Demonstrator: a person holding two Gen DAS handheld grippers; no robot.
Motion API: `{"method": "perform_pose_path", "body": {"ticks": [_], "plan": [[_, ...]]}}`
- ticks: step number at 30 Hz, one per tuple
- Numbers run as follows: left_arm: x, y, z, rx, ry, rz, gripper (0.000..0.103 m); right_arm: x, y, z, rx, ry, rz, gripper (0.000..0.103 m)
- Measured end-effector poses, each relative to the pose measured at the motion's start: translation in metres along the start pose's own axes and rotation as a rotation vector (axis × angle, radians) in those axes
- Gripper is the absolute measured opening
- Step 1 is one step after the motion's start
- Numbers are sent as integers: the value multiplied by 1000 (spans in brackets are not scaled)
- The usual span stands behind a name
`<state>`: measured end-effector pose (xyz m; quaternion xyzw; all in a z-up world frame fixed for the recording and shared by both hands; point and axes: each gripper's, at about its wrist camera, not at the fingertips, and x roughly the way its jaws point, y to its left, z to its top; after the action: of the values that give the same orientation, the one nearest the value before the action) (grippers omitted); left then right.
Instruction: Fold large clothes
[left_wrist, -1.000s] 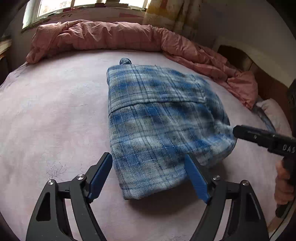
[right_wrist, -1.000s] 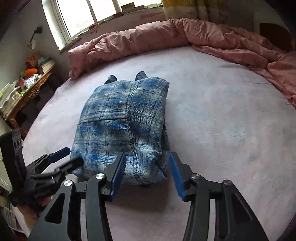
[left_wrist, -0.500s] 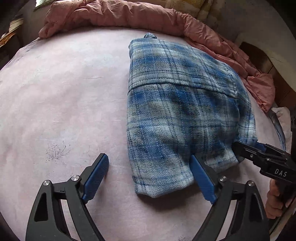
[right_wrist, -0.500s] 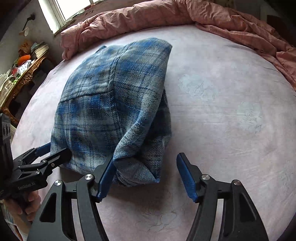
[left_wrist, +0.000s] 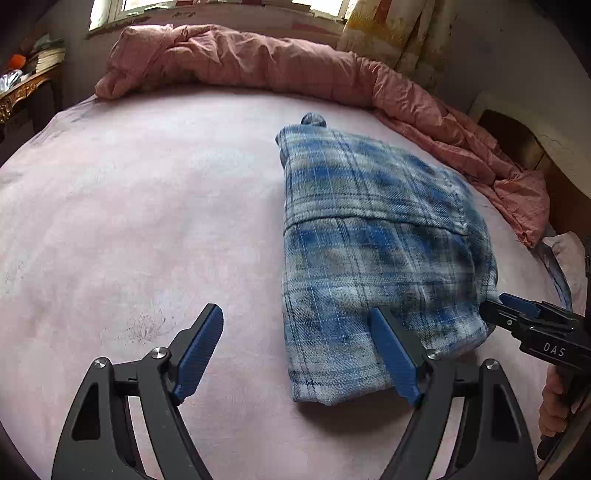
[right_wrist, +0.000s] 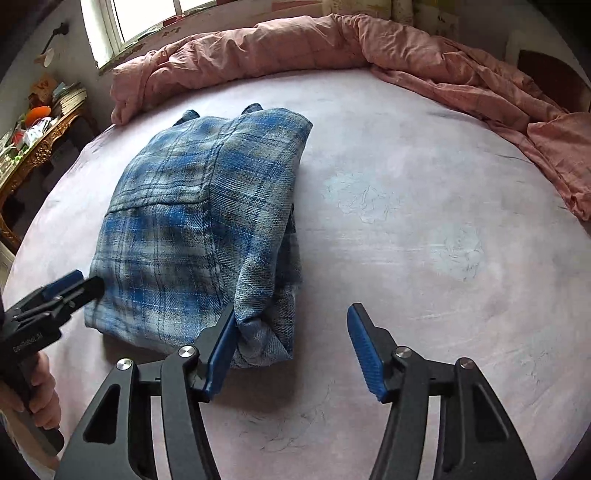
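My left gripper (left_wrist: 297, 352) stands spread wide with nothing clamped; its jaws have just been closing a little, and its right-hand pad sits over the near edge of the blue-and-grey plaid flannel shirt (left_wrist: 373, 251) without pinching it. My right gripper (right_wrist: 291, 349) is likewise released, jaws narrowing slightly just now; its left-hand pad rests against the bunched near corner of the shirt (right_wrist: 207, 221), and the other pad stands over bare sheet.

The shirt lies folded into a thick, roughly rectangular bundle on the bed, near edge just ahead of both grippers, a bit of collar or cuff poking out at the far end. I judge it soft, limp and fairly light, with a napped weave that should not slip between the pads, but the layers will slide over one another if lifted by one ply. I would take the near corners, pinching through all the layers.

The pale pink sheet (right_wrist: 424, 206) is smooth with faint floral print. A rumpled salmon-pink quilt (right_wrist: 332, 44) rings the far edge under a window (right_wrist: 147, 18); a cluttered gilt wooden side table (right_wrist: 37, 147) stands beyond the shirt's far side from me.
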<state>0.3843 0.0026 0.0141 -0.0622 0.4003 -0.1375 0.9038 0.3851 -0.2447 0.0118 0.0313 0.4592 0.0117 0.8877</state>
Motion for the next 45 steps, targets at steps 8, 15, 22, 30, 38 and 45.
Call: {"method": "perform_pose_path", "body": {"ticks": [8,15,22,30,38,45], "plan": [[-15,-12,1,37,-122,-32,80,-24,-20,-1,183,-223,203,71],[6,-9,-1,-4,-119,-89,87,22,-33,-8,313,-123,406,71],[36,4,-5,-101,-10,-215,81,65,-27,-15,358,-58,500,71],[14,-15,-7,-69,-100,-248,27,51,-18,-12,271,-122,497,32],[-46,-108,-12,82,-187,-386,24,-86,-85,-37,264,-306,358,30],[-66,-244,-18,242,-217,-564,24,-196,-182,-78,308,-463,149,30]]}}
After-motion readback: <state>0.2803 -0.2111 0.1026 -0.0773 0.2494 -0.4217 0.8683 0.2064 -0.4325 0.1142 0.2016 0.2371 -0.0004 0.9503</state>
